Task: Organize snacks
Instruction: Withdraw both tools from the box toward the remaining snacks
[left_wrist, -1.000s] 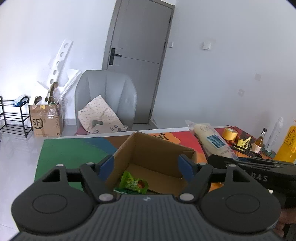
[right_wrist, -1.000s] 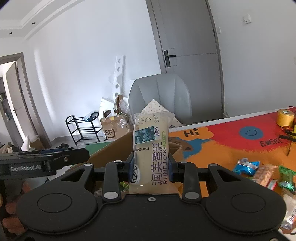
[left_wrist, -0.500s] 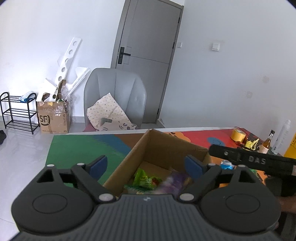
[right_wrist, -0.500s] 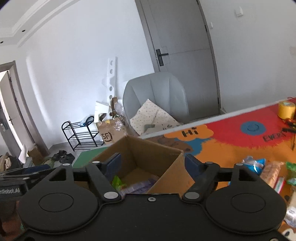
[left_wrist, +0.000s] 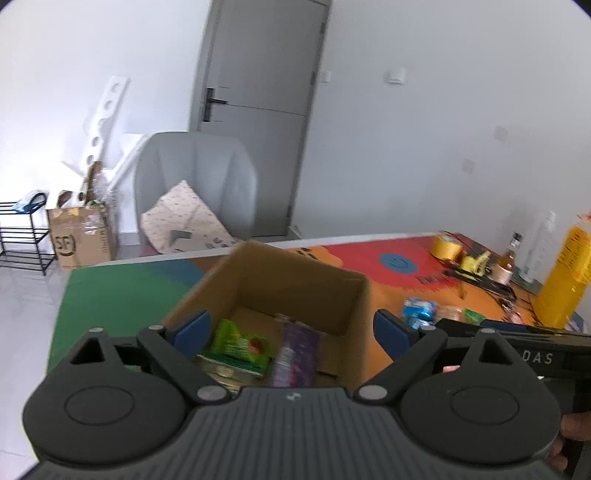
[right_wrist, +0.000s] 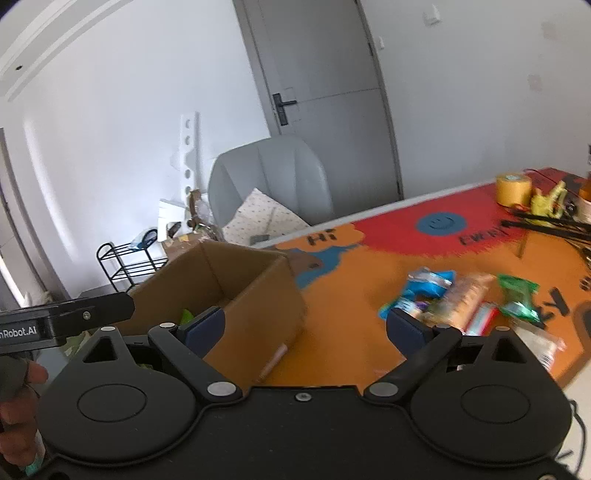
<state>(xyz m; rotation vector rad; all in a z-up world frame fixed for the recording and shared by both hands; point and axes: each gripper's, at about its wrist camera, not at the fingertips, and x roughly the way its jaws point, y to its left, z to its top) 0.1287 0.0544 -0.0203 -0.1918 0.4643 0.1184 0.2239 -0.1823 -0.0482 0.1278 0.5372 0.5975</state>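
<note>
On the desk (right_wrist: 369, 354), covered by a mat printed in orange, red, blue and green, an open brown cardboard box (left_wrist: 295, 284) stands toward the green end. Left hand-held gripper (left_wrist: 291, 328): blue-padded fingers spread wide, nothing between them, hovering over the near side of the box. Inside the box lie a green crinkled snack packet (left_wrist: 240, 347) and, just beside it, a blurred purple-and-white wrapped snack (left_wrist: 295, 354). Right hand-held gripper (right_wrist: 304, 325): fingers likewise spread and empty, positioned beside the box's outer wall and facing the orange part of the mat. Near its right finger a loose cluster of snacks rests on the mat: a blue packet (right_wrist: 424, 288), a tan wrapped biscuit pack (right_wrist: 465, 299) and a green packet (right_wrist: 517, 295), touching or overlapping one another; motion blur hides their print. A yellow tape roll (right_wrist: 513, 188) sits well apart near the far edge. Behind the desk stands a grey upholstered chair (left_wrist: 195, 177) holding a spotted cushion.
</note>
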